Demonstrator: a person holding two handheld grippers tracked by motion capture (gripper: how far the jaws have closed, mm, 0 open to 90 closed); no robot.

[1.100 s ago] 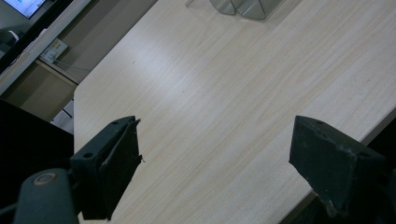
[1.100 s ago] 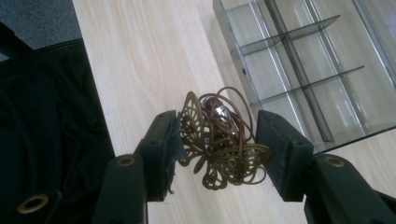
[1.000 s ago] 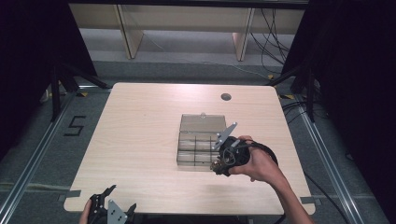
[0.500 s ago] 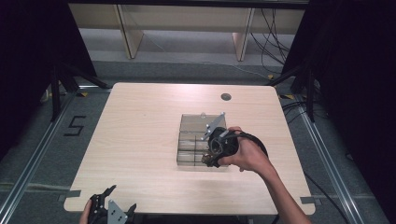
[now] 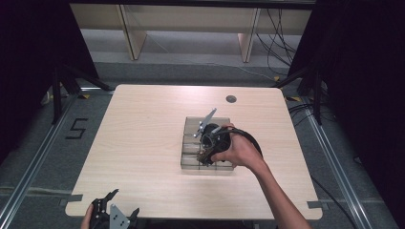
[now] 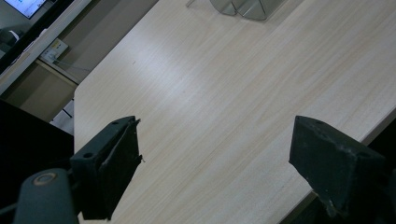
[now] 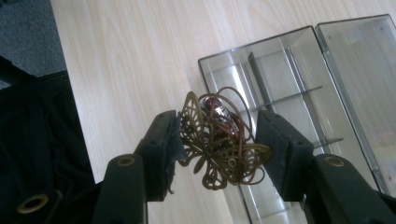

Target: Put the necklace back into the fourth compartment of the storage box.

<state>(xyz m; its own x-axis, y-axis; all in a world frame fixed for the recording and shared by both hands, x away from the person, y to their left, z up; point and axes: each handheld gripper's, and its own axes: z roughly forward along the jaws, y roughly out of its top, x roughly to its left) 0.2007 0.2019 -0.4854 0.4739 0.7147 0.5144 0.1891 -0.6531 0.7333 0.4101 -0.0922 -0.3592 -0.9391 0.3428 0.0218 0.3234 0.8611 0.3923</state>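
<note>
I count one clear plastic compartment box (image 7: 299, 116) with its lid open, and one brass filigree butterfly ornament (image 7: 219, 147), tangled with coppery wire loops. My right gripper (image 7: 217, 144) clamps that ornament between both jaws, just above the box's near end. My left gripper (image 6: 215, 163) hangs released at the pale wooden table's (image 5: 143, 143) near edge, with bare tabletop ahead.

Right forearm stretched forward from the near edge, right hand (image 5: 241, 151) wrapped around the right gripper (image 5: 210, 143), its jaws closed in with a load pinched between them, left gripper (image 5: 111, 217) low at the near-left corner, jaws spread wide apart
</note>
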